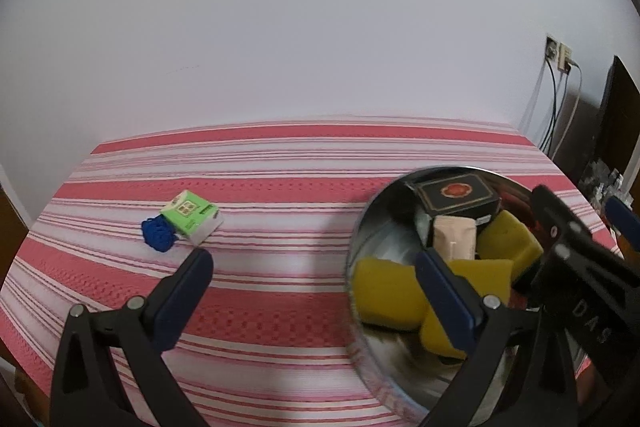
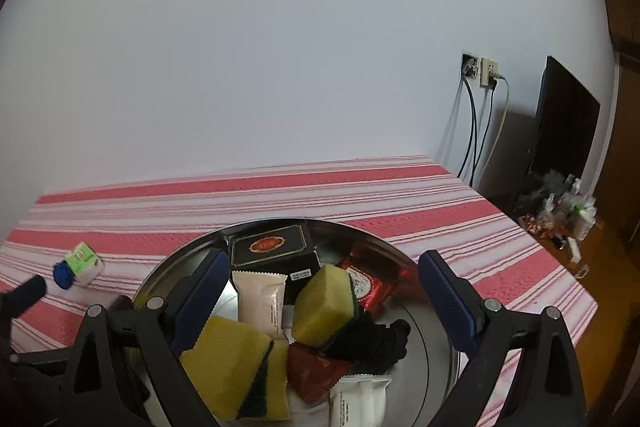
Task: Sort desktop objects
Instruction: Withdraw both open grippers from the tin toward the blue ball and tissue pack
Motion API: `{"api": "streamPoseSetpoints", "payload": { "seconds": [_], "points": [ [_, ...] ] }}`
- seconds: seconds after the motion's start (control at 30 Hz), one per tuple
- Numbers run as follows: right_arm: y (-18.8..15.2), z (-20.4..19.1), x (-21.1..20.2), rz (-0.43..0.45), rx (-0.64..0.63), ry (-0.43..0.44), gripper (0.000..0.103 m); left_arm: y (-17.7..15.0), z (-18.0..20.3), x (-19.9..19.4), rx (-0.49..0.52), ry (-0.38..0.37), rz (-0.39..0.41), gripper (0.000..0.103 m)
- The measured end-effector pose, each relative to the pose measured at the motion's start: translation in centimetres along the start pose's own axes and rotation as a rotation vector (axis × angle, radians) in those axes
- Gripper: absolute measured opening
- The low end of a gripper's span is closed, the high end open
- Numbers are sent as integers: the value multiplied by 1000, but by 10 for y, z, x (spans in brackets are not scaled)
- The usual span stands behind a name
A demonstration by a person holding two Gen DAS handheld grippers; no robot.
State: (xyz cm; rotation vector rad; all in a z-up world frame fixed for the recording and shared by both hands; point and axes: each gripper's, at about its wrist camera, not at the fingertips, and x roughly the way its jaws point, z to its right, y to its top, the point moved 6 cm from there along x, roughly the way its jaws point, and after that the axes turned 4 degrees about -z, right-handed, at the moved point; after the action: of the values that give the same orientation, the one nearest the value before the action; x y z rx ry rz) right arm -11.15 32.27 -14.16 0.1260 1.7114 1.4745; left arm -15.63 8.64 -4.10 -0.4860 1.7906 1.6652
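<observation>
Left wrist view: we see the left gripper (image 1: 316, 277) with fingers apart and empty, above the red-striped tablecloth (image 1: 260, 195). At centre left lies a green carton (image 1: 192, 221) touching a blue knitted bundle (image 1: 158, 234). At right, the metal basin (image 1: 360, 227) holds yellow sponges (image 1: 386, 293), a black box (image 1: 456, 195) and a beige sachet (image 1: 454, 237).

Right wrist view: we see the right gripper (image 2: 322, 293), fingers apart, nothing held, over the basin (image 2: 168, 267). Inside lie sponges (image 2: 322, 303), the black box (image 2: 272, 247), red packets (image 2: 370, 285) and a black knitted bundle (image 2: 374, 341). The green carton (image 2: 82, 259) sits at far left.

Home room, striped tablecloth (image 1: 260, 163), wall socket (image 2: 480, 71) with cables, wooden door (image 2: 624, 107)
</observation>
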Motion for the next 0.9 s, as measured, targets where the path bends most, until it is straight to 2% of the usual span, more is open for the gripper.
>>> {"api": "streamPoseSetpoints", "payload": {
  "seconds": [0.9],
  "points": [
    [3,-38,-5,-40,-45,-9,97,-3,-47,5,-78,2,-18,102]
  ]
}}
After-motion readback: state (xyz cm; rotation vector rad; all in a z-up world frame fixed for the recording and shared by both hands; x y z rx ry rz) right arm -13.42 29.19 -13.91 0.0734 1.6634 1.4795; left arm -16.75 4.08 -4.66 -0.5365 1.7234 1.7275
